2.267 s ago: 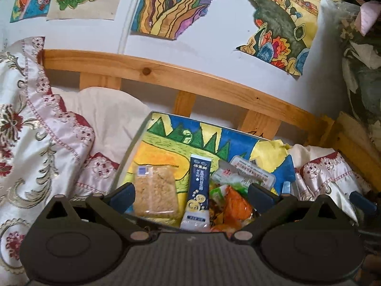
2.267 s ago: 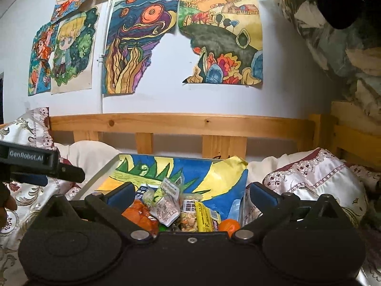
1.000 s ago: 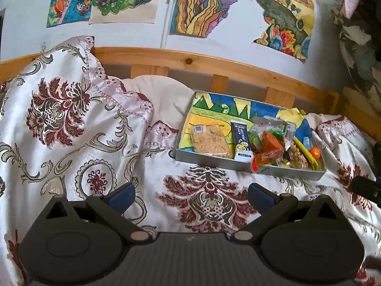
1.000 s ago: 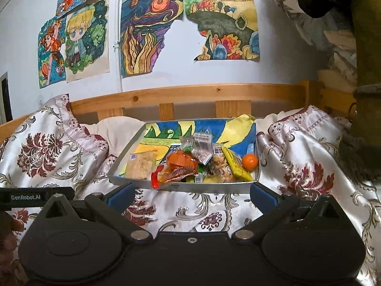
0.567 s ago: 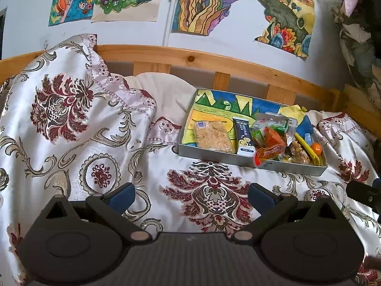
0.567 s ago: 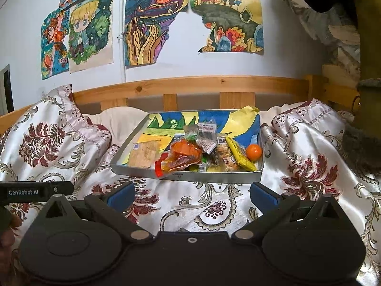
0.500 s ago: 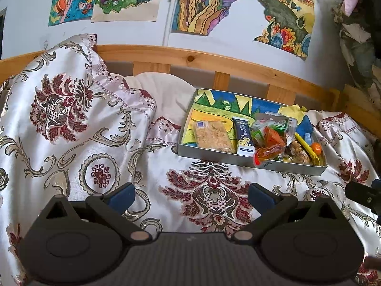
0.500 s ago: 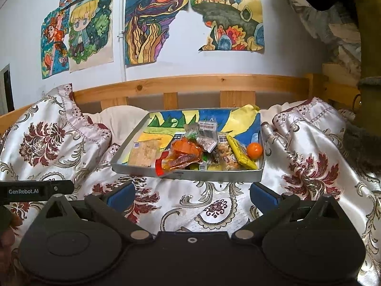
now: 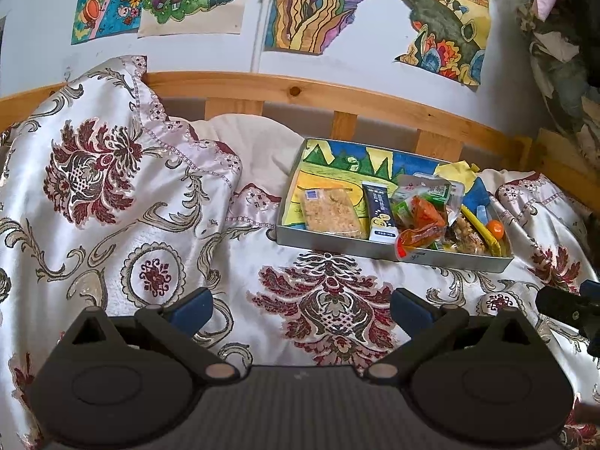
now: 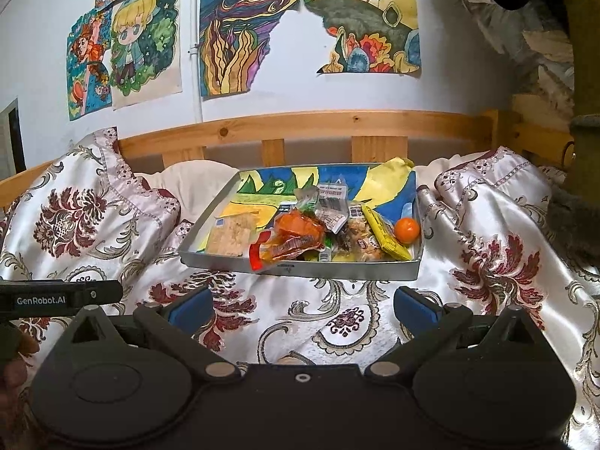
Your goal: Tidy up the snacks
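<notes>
A metal tray (image 9: 337, 240) (image 10: 337, 268) lined with a colourful drawing lies on the patterned quilt, well beyond both grippers. In its left half lie a clear-wrapped rice cracker (image 9: 330, 212) (image 10: 229, 235) and a dark blue stick pack (image 9: 381, 212). A heap of mixed packets fills the right half, with an orange packet (image 9: 422, 221) (image 10: 296, 236) hanging over the front rim, a yellow bar (image 10: 384, 238) and a small orange fruit (image 9: 495, 229) (image 10: 407, 230). My left gripper (image 9: 300, 309) and right gripper (image 10: 302, 307) are both open and empty, low over the quilt.
A wooden bed rail (image 9: 337, 101) (image 10: 337, 123) and a wall with drawings stand behind the tray. A large patterned pillow (image 9: 97, 165) rises at the left. Quilt folds (image 10: 498, 232) bulge to the right of the tray. The left gripper's body (image 10: 56, 298) shows in the right wrist view.
Both grippers have drawn back from right over the tray to a spot well in front of it; over the last half second they hardly move. The snacks lie as before.
</notes>
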